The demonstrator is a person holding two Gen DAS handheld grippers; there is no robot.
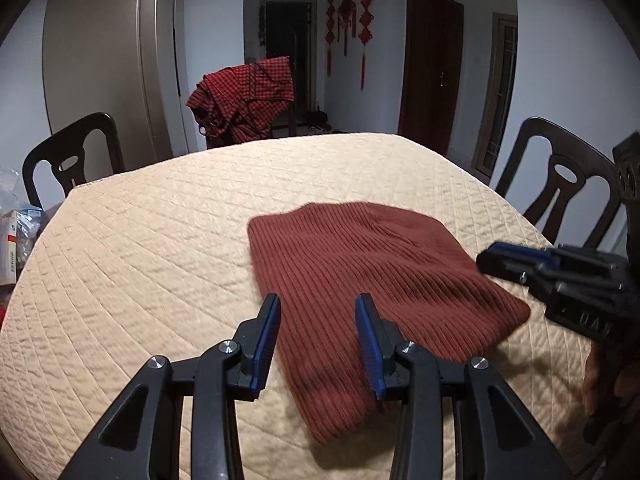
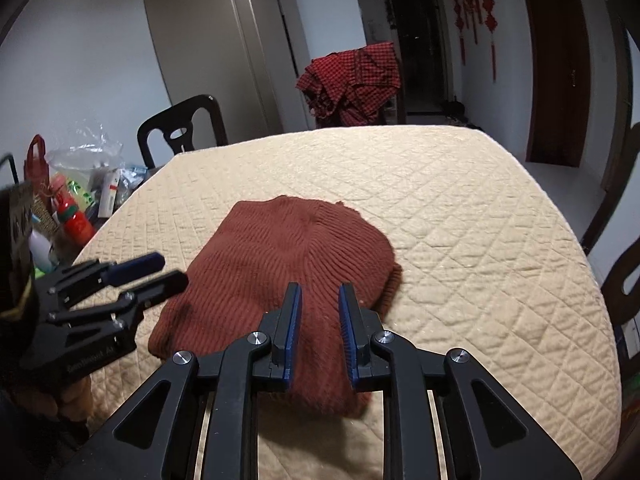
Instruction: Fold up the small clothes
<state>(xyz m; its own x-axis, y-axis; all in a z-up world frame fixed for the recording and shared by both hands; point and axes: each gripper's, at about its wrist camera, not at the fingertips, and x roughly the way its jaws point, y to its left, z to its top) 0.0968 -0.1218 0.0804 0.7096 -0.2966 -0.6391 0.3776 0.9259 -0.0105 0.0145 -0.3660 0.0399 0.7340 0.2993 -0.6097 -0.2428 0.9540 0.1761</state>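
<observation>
1. Left gripper [image 1: 317,300]: jaws wide apart, nothing between the blue pads; it hangs just above the near-left part of a rust-brown ribbed knit garment [image 1: 372,280]. In the right wrist view this gripper [image 2: 170,270] sits at the garment's left edge, fingers parted and empty.
2. Right gripper [image 2: 319,290]: jaws partly open, narrower gap than the left, nothing clamped. Knit shows between and beneath the pads; contact with the fabric cannot be told. In the left wrist view it [image 1: 486,258] comes in from the right beside the garment's right edge, and its opening cannot be read there.
3. Garment [image 2: 280,272]: lies flat, folded into a compact, roughly oblong pad, on a cream quilted table cover [image 1: 160,248]. Long axis runs from the near edge away toward the far side; ribs follow the same line. Far end rounded, near end squarer. Which end is neck or hem cannot be told.
4. Nothing lies between either gripper and the knit.
5. Surroundings: dark wooden chair [image 1: 72,156] at far left, another chair [image 1: 560,176] at right; a red-and-black checked cloth [image 1: 244,100] draped over a seat beyond the table's far edge.
6. Left of the table: clutter of bottles and plastic bags [image 2: 76,188], off the cover.
7. Background: tall grey cabinet [image 1: 116,52], red knot hangings [image 1: 348,20] on the wall, dark door [image 1: 432,64].
</observation>
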